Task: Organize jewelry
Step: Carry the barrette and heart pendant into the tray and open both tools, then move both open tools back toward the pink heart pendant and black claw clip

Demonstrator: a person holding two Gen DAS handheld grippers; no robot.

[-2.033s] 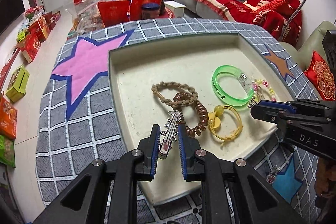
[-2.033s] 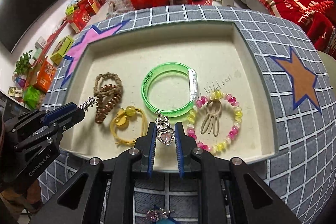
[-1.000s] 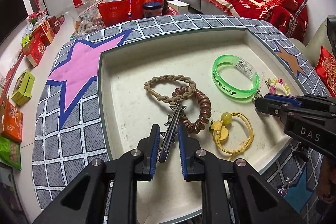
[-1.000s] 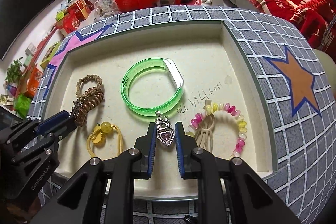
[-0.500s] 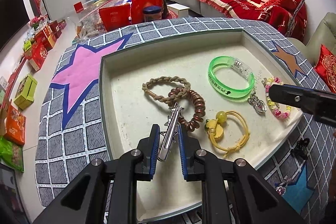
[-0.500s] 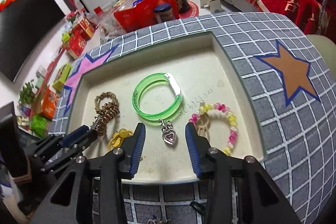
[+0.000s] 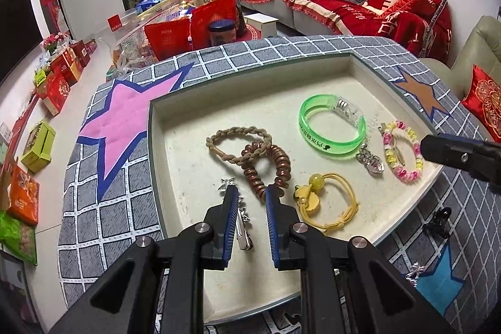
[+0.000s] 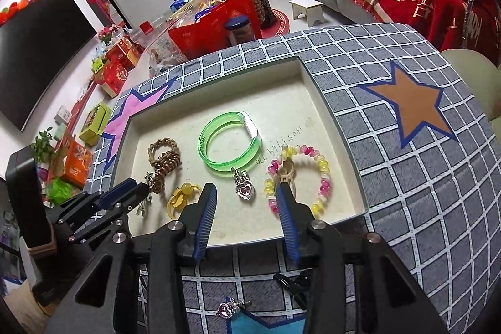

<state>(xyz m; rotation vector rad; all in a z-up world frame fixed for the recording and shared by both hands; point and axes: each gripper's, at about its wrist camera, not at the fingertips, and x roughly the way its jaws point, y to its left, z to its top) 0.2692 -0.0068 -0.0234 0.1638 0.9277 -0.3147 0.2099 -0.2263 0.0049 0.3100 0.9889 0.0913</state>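
Our left gripper [image 7: 250, 202] stands spread, the silver hair clip [image 7: 239, 219] against its left finger. Our right gripper [image 8: 246, 198] is spread, its jaws just opened; the heart pendant [image 8: 243, 188] lies in the tray [image 8: 344, 146], at 6 o'clock of the green bangle [image 8: 230, 146].

1. I saw both fisheye views evenly lit by indoor room light, fairly bright.
2. Straight lines bowed hard toward the edges, and the corners went black.
3. The tray [image 7: 194, 102] floor stayed sharp, with soft, short shadows under the pieces.
4. The green bangle [image 8: 230, 146] showed small glints; the far room looked slightly soft.
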